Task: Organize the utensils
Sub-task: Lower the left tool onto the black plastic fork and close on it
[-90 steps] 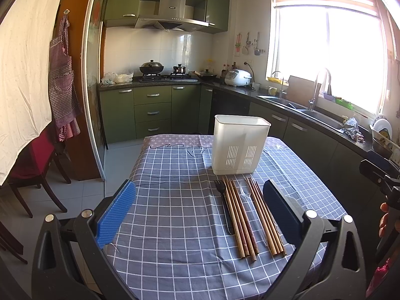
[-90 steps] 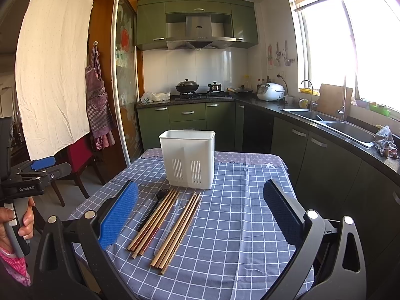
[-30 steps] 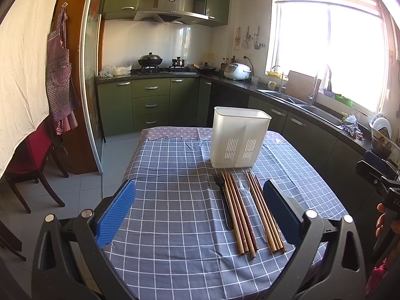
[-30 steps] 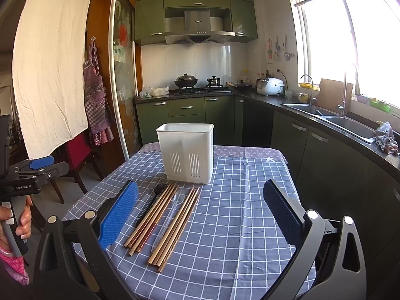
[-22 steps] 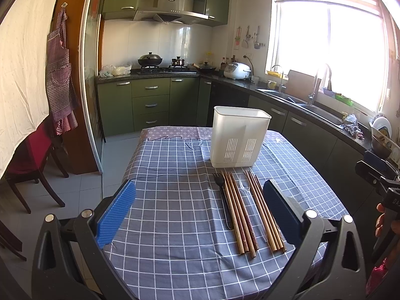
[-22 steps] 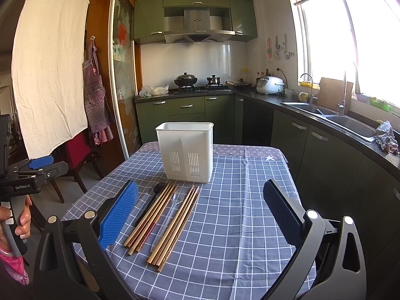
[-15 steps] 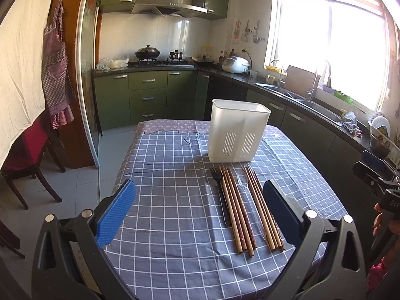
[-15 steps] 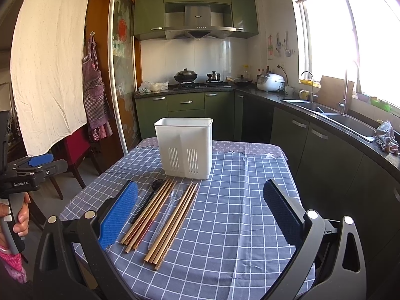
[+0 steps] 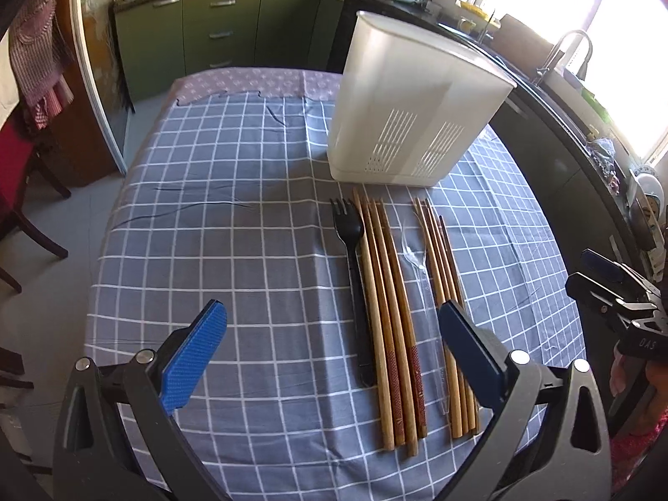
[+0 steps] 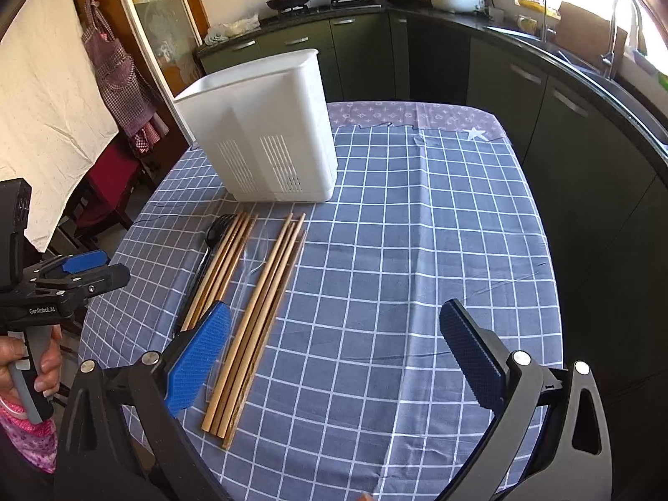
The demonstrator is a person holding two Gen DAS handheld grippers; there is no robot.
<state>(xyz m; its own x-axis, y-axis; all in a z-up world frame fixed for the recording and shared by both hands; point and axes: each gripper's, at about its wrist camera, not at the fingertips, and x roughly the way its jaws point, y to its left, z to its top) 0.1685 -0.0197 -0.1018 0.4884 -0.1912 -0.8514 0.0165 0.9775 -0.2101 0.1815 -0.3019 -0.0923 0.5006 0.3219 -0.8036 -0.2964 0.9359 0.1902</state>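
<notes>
A white slotted utensil holder (image 9: 413,112) stands upright on the checked tablecloth (image 9: 234,242); it also shows in the right wrist view (image 10: 267,137). In front of it lie a black fork (image 9: 355,275), a bundle of brown chopsticks (image 9: 388,317), a clear plastic spoon (image 9: 417,259) and a second bundle of chopsticks (image 9: 446,292). The right wrist view shows the fork (image 10: 213,238), the near bundle (image 10: 259,321) and the far bundle (image 10: 221,267). My left gripper (image 9: 332,348) is open above the near ends of the utensils. My right gripper (image 10: 334,350) is open, to the right of the chopsticks.
Green kitchen cabinets (image 10: 522,96) and a counter with a sink run along the right and back. A red chair (image 9: 16,183) stands left of the table. The table's near edge (image 9: 259,467) is just below my grippers.
Both grippers have moved forward and tilted down toward the table. The utensils and holder now look much closer. Nothing on the table has moved.
</notes>
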